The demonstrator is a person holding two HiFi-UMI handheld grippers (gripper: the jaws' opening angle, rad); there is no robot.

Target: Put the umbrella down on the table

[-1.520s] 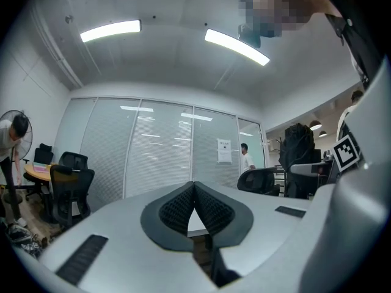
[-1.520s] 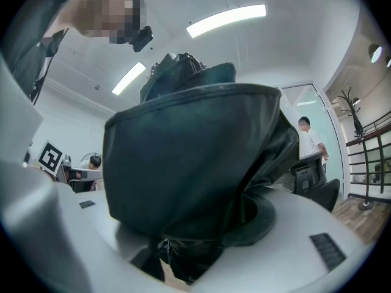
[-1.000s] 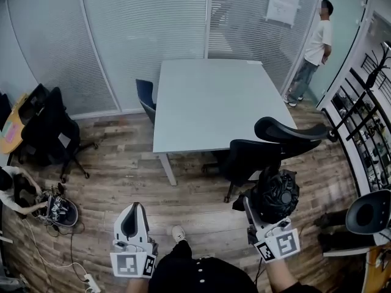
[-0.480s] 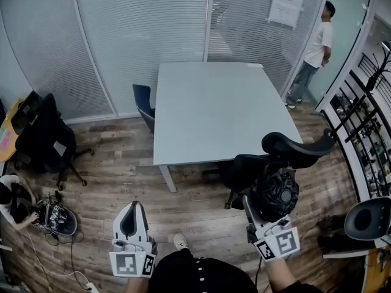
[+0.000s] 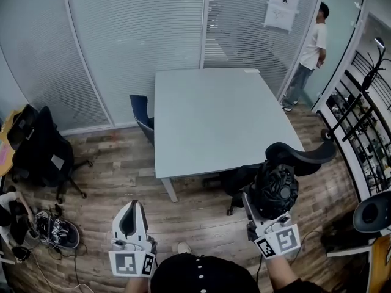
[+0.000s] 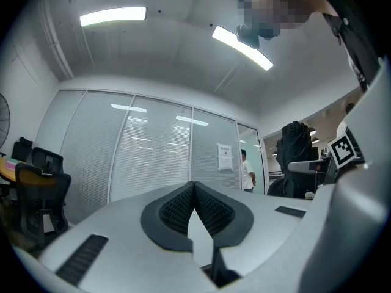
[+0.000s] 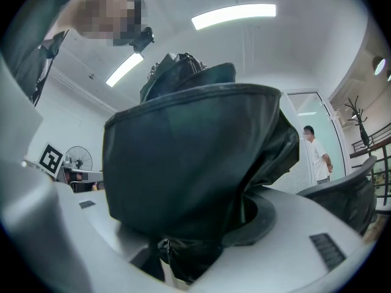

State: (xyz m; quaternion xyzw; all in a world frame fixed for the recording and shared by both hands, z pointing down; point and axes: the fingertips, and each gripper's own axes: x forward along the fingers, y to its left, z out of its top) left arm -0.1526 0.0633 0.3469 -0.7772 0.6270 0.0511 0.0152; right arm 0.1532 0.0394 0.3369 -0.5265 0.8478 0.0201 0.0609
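Overhead, a person stands on a wood-plank floor [image 5: 110,182] with a gripper in each hand. The left gripper [image 5: 130,220] holds nothing, and its dark ribbed pads [image 6: 177,209] are pressed together at the tips. The right gripper [image 5: 264,215] clamps a folded black umbrella [image 5: 275,191]. The bundled fabric fills the space between its wide-set jaws. The umbrella is off the table [image 5: 220,121], held in the air just short of the table's near right corner, beside a black office chair [image 5: 299,154]. The pale grey tabletop is bare. Each gripper carries black-and-white square markers [image 5: 131,263]. On the glass wall beyond the far edge hangs a white paper sign [image 5: 282,5] with a red heading, its print too small to read. A person in a white shirt [image 5: 314,41] stands near it.
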